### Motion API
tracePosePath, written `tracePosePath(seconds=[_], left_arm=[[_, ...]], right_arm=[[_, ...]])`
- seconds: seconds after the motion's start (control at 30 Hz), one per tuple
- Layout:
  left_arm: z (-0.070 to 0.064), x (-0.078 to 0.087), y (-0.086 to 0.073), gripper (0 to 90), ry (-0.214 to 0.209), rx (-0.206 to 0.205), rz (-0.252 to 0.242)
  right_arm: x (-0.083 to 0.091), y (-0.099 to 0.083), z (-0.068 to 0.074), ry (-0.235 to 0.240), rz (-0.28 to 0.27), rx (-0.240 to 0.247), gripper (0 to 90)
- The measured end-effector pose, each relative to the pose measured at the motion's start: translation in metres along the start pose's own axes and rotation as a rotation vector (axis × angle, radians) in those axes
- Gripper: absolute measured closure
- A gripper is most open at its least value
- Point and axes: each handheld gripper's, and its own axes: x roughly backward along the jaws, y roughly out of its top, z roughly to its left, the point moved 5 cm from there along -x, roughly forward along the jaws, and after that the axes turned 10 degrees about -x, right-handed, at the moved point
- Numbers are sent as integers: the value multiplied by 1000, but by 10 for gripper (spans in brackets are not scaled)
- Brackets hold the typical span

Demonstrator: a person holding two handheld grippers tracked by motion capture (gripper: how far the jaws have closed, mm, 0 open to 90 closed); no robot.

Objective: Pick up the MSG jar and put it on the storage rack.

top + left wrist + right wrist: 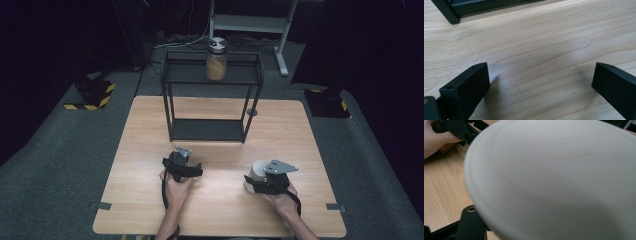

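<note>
R gripper (pixel 252 181), lower right of frame, clamped on white cup (pixel 256 172) just off table (pixel 150 200). L gripper (pixel 537 82) lower centre, jaws wide, empty. Step, prob.: carrying cup. Next: lift clear toward black shelf (pixel 210 75), upper centre; keep level.

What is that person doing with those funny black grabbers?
A person sits at a wooden table with a grabber in each hand. The right gripper has a white paper cup between its jaws, near the table's front edge. The left gripper is open with nothing in it, resting low over the bare wood. Farther back stands a black two-level rack, and a jar with a silver lid and tan contents sits on its top shelf. Nobody is touching the jar.
</note>
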Motion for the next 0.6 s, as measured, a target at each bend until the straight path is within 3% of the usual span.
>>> tracePosePath(seconds=[0.6], left_arm=[[0,0,0,15,0,0,0]], right_arm=[[7,13,-3,30,3,26,339]])
